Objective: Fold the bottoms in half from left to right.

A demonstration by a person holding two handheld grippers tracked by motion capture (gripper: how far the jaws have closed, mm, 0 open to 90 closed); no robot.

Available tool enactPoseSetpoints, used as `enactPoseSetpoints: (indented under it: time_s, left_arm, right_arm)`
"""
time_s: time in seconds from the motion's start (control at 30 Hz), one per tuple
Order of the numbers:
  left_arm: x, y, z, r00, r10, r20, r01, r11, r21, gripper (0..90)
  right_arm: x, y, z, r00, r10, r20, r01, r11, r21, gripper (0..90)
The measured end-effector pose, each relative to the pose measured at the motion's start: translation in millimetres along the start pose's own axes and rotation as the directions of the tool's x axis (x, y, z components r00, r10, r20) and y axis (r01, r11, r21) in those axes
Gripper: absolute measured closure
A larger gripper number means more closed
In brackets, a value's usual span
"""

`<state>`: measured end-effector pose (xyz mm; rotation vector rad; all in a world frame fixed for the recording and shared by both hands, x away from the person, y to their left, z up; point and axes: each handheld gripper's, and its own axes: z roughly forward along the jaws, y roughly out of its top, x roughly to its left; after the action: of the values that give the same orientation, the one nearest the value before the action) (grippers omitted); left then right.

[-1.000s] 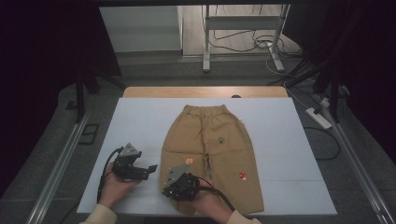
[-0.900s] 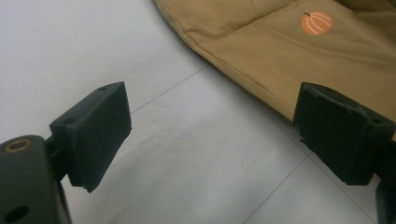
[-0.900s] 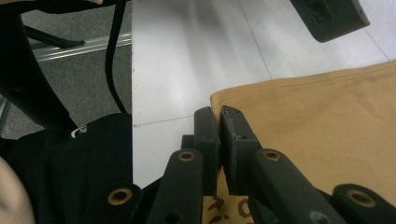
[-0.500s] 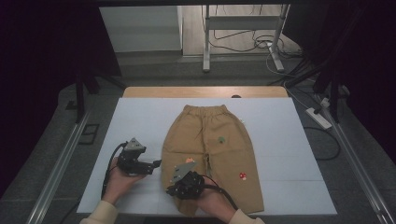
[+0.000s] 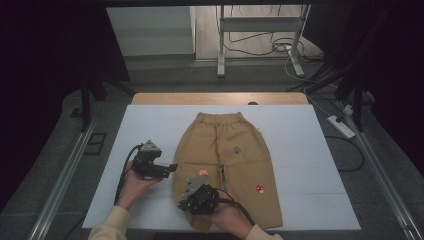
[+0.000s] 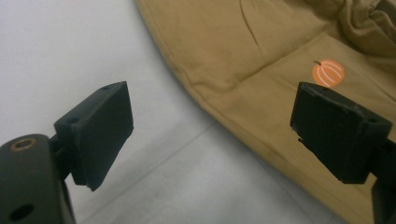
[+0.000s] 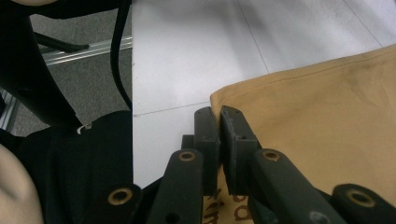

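Note:
Tan trousers (image 5: 230, 150) lie flat on the white table cover (image 5: 150, 125), waistband toward the far side, with small patches: a pumpkin (image 6: 328, 73), a mushroom (image 5: 259, 188). My right gripper (image 5: 185, 205) is at the near end of the left leg. In the right gripper view it (image 7: 219, 122) is shut on the hem corner of the trousers (image 7: 327, 107). My left gripper (image 5: 172, 167) hovers just left of that leg. In the left gripper view it (image 6: 219, 112) stands wide open over the outer seam of the trousers (image 6: 261, 42), with nothing between its fingers.
The table's near edge (image 7: 132, 93) lies right beside my right gripper, with grey floor and a metal rail (image 5: 60, 180) beyond. A black cable (image 5: 122, 172) trails from the left gripper. A power strip (image 5: 341, 126) and cables lie on the floor at right.
My left hand has moved right, bringing its open gripper up to the outer edge of the trouser leg. The right gripper has stayed put, still shut on the hem.

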<state>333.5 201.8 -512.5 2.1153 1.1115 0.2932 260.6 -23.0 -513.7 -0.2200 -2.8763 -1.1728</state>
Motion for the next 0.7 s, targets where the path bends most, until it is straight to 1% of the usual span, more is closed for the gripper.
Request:
enactPoseSetpoints:
  time_s: [0.03, 0.07, 0.13, 0.27, 0.37, 0.4, 0.47, 0.53, 0.7]
  left_arm:
    - [0.7, 1.3, 2.0, 1.0000, -0.003, 0.004, 0.003, 1.0000, -0.002, 13.0]
    - [2.0, 2.7, 4.1, 0.9999, -0.007, 0.009, 0.006, 1.0000, 0.005, 13.1]
    - [4.1, 5.7, 8.3, 1.0000, -0.003, 0.007, 0.003, 0.9998, 0.022, 13.0]
    - [6.9, 11.3, 13.5, 0.9998, -0.012, 0.016, 0.012, 0.9997, 0.020, 13.1]
    - [8.6, 14.5, 16.6, 0.9994, -0.022, 0.028, 0.022, 0.9997, 0.009, 13.3]
    - [9.2, 15.6, 18.1, 0.9992, -0.026, 0.030, 0.026, 0.9995, 0.016, 13.5]
    - [10.6, 17.7, 21.4, 0.9993, -0.026, 0.027, 0.025, 0.9994, 0.025, 13.5]
    - [12.8, 20.5, 24.5, 0.9988, -0.036, 0.034, 0.035, 0.9990, 0.027, 14.2]
    - [18.2, 26.7, 33.7, 0.9984, -0.048, 0.031, 0.048, 0.9987, 0.020, 15.3]
  right_arm:
    - [0.3, 0.0, 0.0, 1.0000, 0.002, 0.000, -0.002, 1.000, 0.000, 85.0]
    - [0.4, 0.0, 0.0, 1.0000, 0.001, 0.000, -0.001, 1.000, 0.001, 85.0]
    - [0.5, 0.0, -0.3, 1.0000, -0.002, 0.002, 0.002, 1.000, 0.005, 85.1]
    - [0.2, -0.2, -1.0, 1.0000, -0.005, 0.004, 0.005, 1.000, 0.005, 85.2]
    - [0.3, -0.3, -1.1, 1.0000, -0.005, 0.005, 0.005, 1.000, 0.004, 85.3]
    - [0.2, -0.5, -1.1, 1.0000, -0.005, 0.005, 0.005, 1.000, 0.004, 85.3]
    - [0.1, -0.4, -1.2, 1.0000, -0.007, 0.006, 0.007, 1.000, 0.005, 85.3]
    - [0.2, -0.5, -1.2, 1.0000, -0.007, 0.006, 0.007, 1.000, 0.006, 85.3]
    - [0.5, -0.6, -0.8, 1.0000, -0.008, 0.005, 0.007, 1.000, 0.007, 85.3]
